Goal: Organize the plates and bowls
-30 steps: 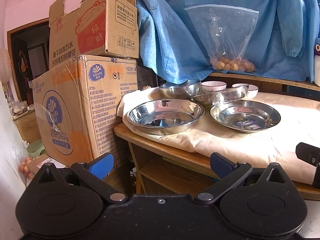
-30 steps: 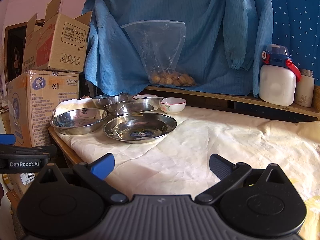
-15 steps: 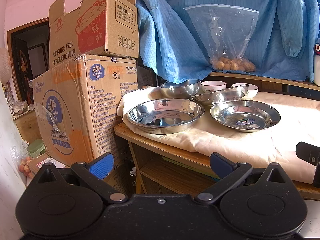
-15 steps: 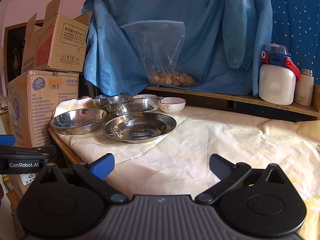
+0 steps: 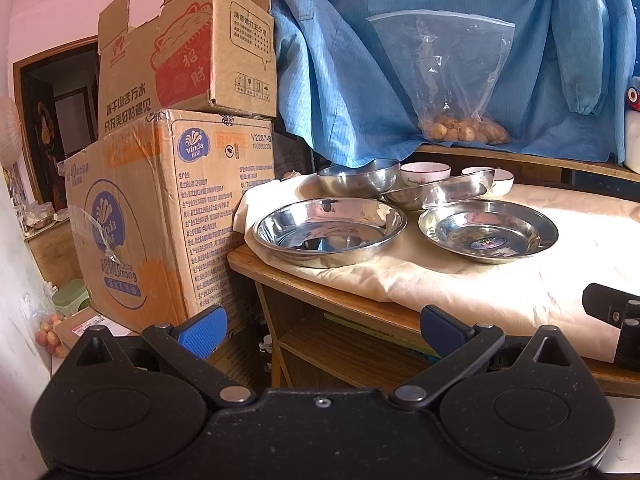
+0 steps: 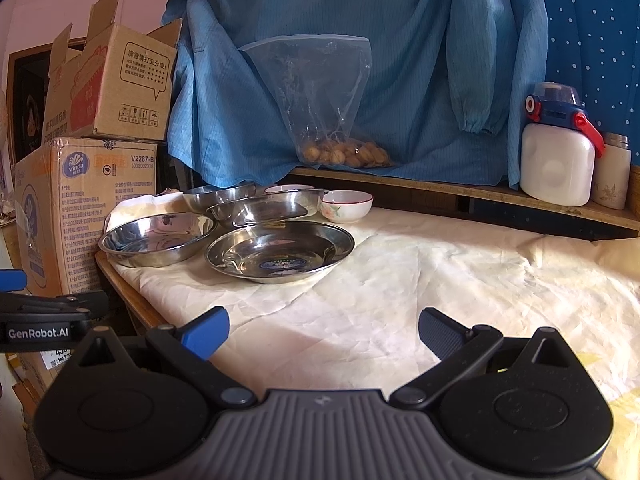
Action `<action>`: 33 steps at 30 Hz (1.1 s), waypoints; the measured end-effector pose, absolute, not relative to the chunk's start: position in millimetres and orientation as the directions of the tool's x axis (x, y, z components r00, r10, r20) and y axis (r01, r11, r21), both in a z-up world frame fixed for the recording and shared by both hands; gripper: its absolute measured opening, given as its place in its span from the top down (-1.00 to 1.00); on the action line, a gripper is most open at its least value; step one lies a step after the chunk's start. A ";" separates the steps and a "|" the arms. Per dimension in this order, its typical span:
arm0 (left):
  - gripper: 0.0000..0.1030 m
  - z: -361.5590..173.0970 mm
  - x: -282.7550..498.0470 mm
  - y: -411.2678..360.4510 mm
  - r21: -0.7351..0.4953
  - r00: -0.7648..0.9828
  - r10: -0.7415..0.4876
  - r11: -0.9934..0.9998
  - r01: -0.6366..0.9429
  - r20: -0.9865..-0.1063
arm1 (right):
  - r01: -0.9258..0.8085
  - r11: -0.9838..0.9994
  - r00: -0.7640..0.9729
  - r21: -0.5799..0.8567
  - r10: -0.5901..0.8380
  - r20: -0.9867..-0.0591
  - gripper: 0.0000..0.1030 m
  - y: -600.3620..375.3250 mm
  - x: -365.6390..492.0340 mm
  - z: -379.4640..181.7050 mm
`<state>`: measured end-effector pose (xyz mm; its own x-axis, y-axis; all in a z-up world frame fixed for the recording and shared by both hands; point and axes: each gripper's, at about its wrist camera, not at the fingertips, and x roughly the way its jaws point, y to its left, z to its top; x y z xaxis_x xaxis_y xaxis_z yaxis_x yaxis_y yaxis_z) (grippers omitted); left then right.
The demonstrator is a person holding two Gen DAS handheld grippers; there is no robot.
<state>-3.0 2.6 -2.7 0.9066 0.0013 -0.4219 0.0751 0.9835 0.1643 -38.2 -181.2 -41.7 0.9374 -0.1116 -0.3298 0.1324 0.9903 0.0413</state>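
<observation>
In the left wrist view the left tongs (image 5: pixel 320 326) gape empty, well short of the steel plate (image 5: pixel 330 230) at the worktop (image 5: pixel 256 266) corner, so approach its near rim level; in the right wrist view the right tongs (image 6: pixel 322 330) gape empty over the cloth (image 6: pixel 440 280), the second plate (image 6: pixel 280 250) well ahead

Warm daylight falls brightly on the cloth (image 6: pixel 440 264) — near glare at right. The steel plates (image 5: pixel 328 228) gleam with reflections. Fisheye bending curves the edges — corners go black.
</observation>
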 end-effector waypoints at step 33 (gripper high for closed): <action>-0.99 -5.8 -2.8 4.2 0.163 0.903 -0.001 0.983 0.079 -0.429 | 0.133 0.990 0.936 0.041 -0.111 -0.334 -1.00 -180.6 -33.3 -43.1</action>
